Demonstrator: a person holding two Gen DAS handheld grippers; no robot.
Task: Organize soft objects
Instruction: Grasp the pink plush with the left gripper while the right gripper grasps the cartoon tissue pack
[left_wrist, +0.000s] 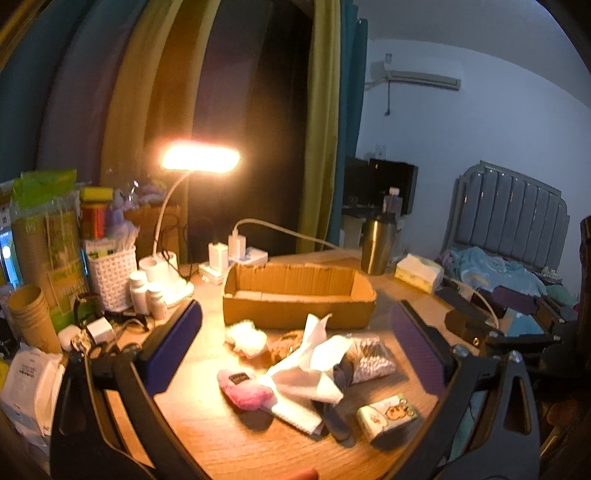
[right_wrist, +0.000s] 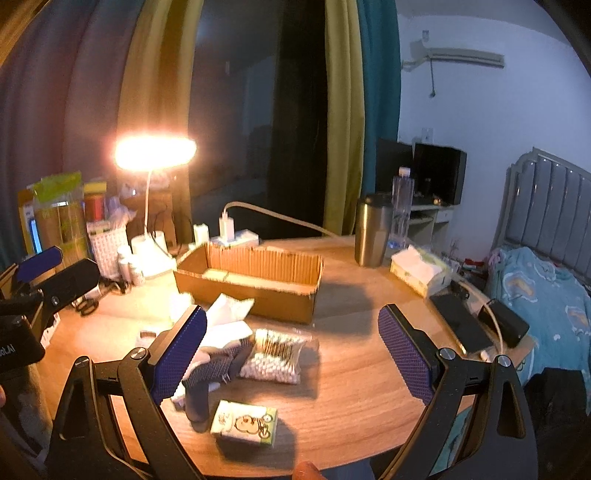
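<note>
**Both grippers spread above the pile, box empty**

I hold the left gripper (left_wrist: 295, 350) and the right gripper (right_wrist: 293, 354) with jaws spread wide, gripping nothing. Both hang above the wooden table (right_wrist: 351, 387), in front of the cardboard box (left_wrist: 295, 295), which serves as landmark and, I judge, as destination, since its open top faces the pile.

All soft items lie just in front of the box:
- white fluffy ball (left_wrist: 246, 336), nearest its front wall
- crumpled tissues (left_wrist: 314, 363), heaped over other pieces
- pink plush item (left_wrist: 245, 392), further forward
- cotton swab bag (right_wrist: 275, 356)
- dark sock (right_wrist: 212, 376), touching the bag
- small tissue packet (right_wrist: 245, 424), furthest forward

No item is yet in the box
</note>
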